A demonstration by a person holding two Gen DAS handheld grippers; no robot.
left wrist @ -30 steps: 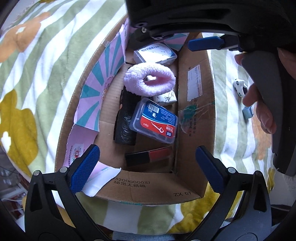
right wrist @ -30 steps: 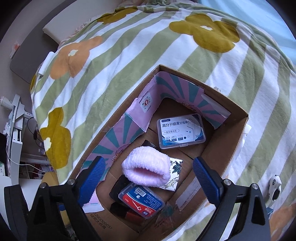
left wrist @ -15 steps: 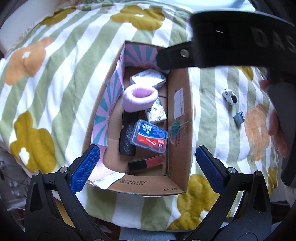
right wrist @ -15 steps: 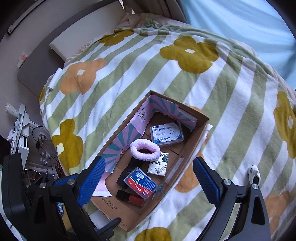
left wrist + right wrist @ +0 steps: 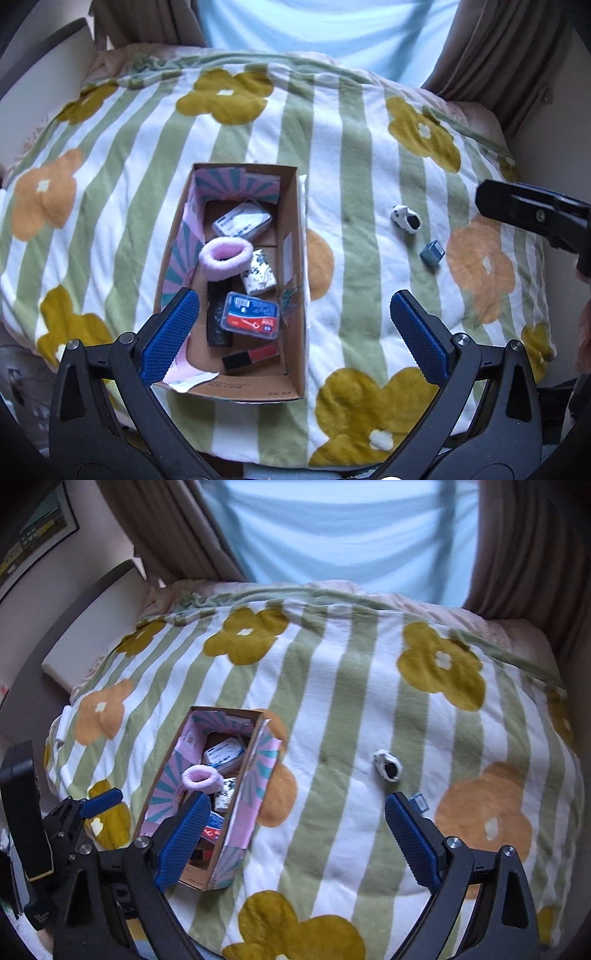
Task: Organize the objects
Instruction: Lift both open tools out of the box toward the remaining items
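Observation:
A cardboard box lies on the striped flowered blanket. Inside are a pink fluffy ring, two clear plastic cases, a patterned packet, a black roll and a red-black stick. A small black-and-white toy and a small blue-grey block lie on the blanket right of the box. My left gripper is open and empty, high above the box's near end. My right gripper is open and empty, high above the blanket between the box and the toy.
The bed ends at a light blue curtain with brown drapes at the sides. A headboard and a framed picture are on the left. The left gripper's body shows at the right wrist view's left edge.
Both grippers have risen and pulled back from the box, so the whole bed now shows. The right gripper has shifted right, away from above the box. Both stay open.

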